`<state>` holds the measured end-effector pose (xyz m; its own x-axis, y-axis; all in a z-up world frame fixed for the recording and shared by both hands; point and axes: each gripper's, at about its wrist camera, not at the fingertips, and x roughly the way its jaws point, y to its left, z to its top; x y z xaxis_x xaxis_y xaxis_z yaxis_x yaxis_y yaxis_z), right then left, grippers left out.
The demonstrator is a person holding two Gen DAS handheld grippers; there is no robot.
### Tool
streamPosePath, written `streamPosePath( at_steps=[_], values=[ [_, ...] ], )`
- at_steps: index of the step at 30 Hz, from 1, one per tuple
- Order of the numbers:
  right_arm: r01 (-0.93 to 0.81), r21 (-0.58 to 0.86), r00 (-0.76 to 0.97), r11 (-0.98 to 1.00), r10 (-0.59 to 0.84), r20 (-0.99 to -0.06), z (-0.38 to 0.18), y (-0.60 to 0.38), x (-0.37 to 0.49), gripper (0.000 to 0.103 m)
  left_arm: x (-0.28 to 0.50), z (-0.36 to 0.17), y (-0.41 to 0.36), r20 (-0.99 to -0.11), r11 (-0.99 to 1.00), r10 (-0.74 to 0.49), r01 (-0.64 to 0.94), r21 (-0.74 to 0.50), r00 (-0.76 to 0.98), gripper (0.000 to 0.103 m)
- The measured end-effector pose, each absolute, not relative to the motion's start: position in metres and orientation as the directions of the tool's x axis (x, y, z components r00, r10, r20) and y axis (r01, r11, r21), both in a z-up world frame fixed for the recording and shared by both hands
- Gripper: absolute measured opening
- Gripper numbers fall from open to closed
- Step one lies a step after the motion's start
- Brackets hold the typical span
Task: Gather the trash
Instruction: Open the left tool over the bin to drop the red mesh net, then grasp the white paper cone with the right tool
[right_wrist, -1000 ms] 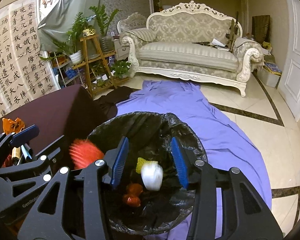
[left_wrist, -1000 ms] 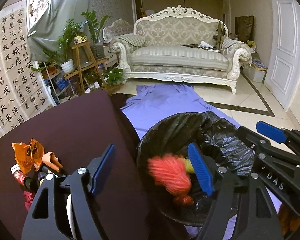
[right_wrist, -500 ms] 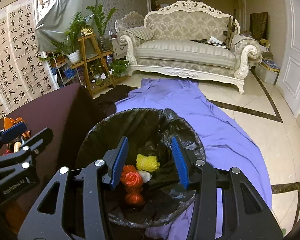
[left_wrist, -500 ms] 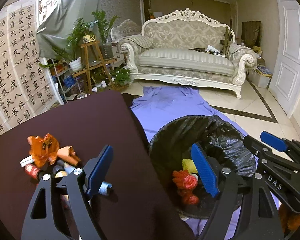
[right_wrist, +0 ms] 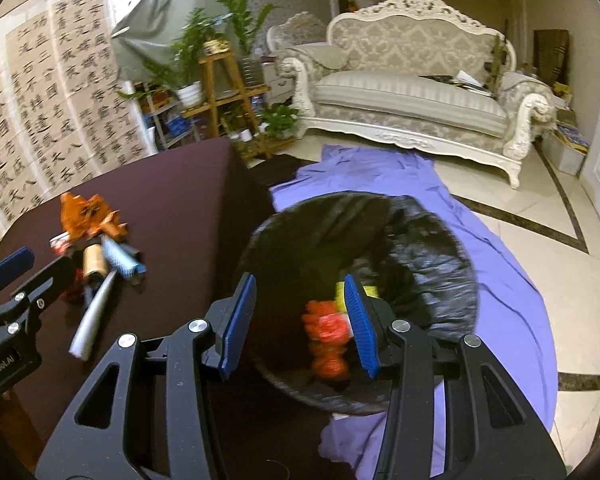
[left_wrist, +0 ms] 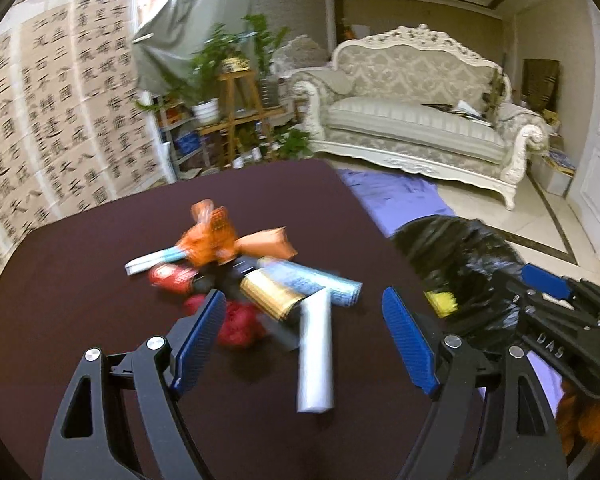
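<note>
A pile of trash lies on the dark brown table [left_wrist: 100,280]: an orange wrapper [left_wrist: 212,236], a white roll [left_wrist: 316,356], a gold can [left_wrist: 270,296], a blue-patterned tube [left_wrist: 316,282] and red crumpled bits [left_wrist: 238,322]. My left gripper [left_wrist: 304,338] is open and empty, just above the white roll. The pile also shows in the right wrist view [right_wrist: 96,256]. My right gripper [right_wrist: 298,322] is open and empty over the black-bagged bin [right_wrist: 420,256], which holds red [right_wrist: 326,332] and yellow [right_wrist: 370,292] trash.
The bin stands on a purple cloth [right_wrist: 500,280] on the tiled floor, right of the table edge. A white sofa [right_wrist: 412,92], a wooden plant stand [right_wrist: 228,92] and a calligraphy wall hanging [right_wrist: 40,112] are beyond.
A red piece dropped from my left gripper into the bin. My left gripper then swung left from the bin to over the table pile. My right gripper stayed over the bin.
</note>
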<state>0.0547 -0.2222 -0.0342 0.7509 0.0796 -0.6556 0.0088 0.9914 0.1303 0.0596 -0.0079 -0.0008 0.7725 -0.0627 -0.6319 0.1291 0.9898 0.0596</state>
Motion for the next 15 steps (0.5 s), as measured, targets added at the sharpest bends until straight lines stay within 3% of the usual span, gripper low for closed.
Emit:
streamPosePath(
  at_steps=[15],
  values=[
    [-0.221, 0.104, 0.712, 0.97, 0.233, -0.663, -0.026, -0.107, 0.049, 0.045, 0.036, -0.023, 0.098, -0.674, 0.995, 0.1, -0.091, 0.049, 0.732, 0.078]
  ],
)
